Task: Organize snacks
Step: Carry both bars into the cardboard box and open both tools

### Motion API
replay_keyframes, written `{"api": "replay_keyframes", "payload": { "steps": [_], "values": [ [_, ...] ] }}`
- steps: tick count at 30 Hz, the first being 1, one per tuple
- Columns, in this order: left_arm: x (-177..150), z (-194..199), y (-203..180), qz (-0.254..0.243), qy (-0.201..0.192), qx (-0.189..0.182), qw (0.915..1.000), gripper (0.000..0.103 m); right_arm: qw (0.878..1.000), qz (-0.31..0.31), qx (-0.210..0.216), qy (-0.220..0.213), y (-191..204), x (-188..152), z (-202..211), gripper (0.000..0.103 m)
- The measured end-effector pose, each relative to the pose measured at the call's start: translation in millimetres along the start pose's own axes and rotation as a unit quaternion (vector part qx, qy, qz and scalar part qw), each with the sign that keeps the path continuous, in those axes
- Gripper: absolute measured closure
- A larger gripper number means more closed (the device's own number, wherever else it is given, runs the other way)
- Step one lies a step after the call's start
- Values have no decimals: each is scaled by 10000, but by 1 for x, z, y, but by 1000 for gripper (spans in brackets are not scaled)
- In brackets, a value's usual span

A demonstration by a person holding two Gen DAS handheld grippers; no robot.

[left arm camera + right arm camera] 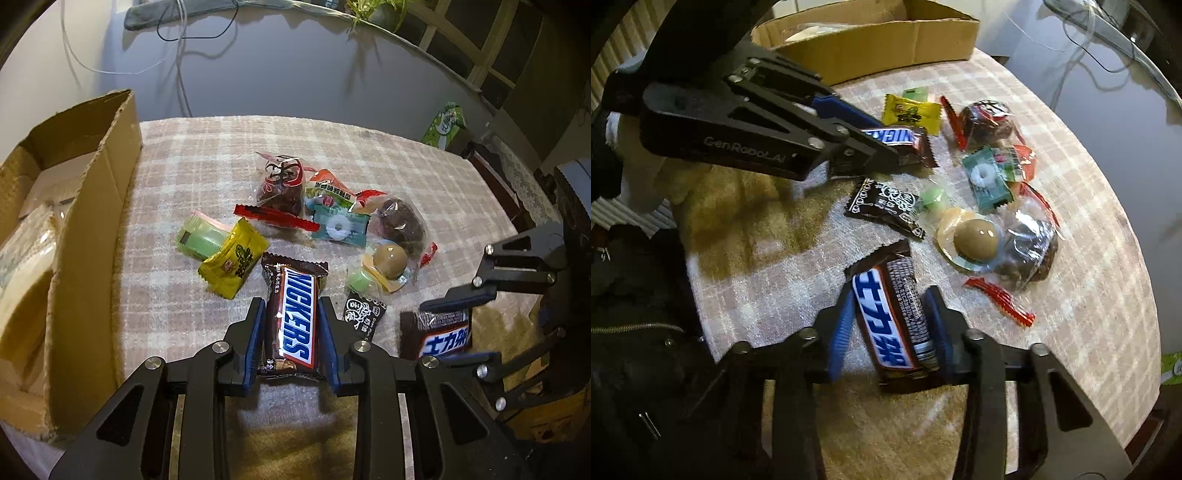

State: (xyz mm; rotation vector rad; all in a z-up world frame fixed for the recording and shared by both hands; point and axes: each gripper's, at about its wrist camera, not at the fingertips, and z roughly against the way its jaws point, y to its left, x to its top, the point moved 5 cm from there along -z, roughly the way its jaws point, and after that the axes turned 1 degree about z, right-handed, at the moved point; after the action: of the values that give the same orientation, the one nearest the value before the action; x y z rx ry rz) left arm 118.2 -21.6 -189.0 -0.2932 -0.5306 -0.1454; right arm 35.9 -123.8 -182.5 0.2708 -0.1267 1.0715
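- The left gripper [291, 332] was clenched on a chocolate bar [295, 317] at the lower middle of the left view, both blue pads pressed to the wrapper's long sides.
- The right gripper [890, 332] grasped a second chocolate bar [886, 317] with Chinese lettering, low in the middle of the right view; its left pad seemed a touch off the wrapper, so the hold looked light.
- Whether either bar had left the cloth could not be told.
- The cardboard box [92, 206] stood at the left edge of the left view, with pale packets already lying inside, so some sorting appeared done.
- Most of the work seemed to remain: a heap of small snacks lay on the checked tablecloth [207, 155] in the middle of the frame.
- In that heap were a yellow candy [232, 264] touching a green packet [197, 240], a black sachet [364, 314] just beside the left gripper, and a round brown sweet [388, 260] in clear wrap.
- Further up sat two clear bags of dark fruit [280, 184], a teal mint packet [340, 225] and a red strip [273, 216], overlapping one another.
- The box's near wall rose between the left bar and the inside, so the bar would probably need lifting over it.
- The two grippers were near each other at the lower right of the left view and might crowd.
- A green tissue pack [445, 125] and a plant [376, 11] stood well apart at the upper right.
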Motion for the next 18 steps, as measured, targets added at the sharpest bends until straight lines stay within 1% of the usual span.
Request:
{"api": "replay_keyframes", "payload": {
  "steps": [1, 7, 11, 18],
  "values": [
    [-1, 1, 1, 25, -19, -11, 10000, 76, 10000, -95, 1, -28, 0, -2, 1, 72],
    [-4, 10, 3, 147, -144, -84, 9998, 76, 9981, -558, -1, -241, -10, -12, 7, 72],
    [-5, 23, 4, 219, -297, -138, 9992, 76, 9955, -850, 52, -422, -12, -13, 16, 72],
    [1, 52, 14, 315, -618, -174, 9974, 76, 9863, -1383, 9, -895, -20, -8, 44, 73]
  ]
}}
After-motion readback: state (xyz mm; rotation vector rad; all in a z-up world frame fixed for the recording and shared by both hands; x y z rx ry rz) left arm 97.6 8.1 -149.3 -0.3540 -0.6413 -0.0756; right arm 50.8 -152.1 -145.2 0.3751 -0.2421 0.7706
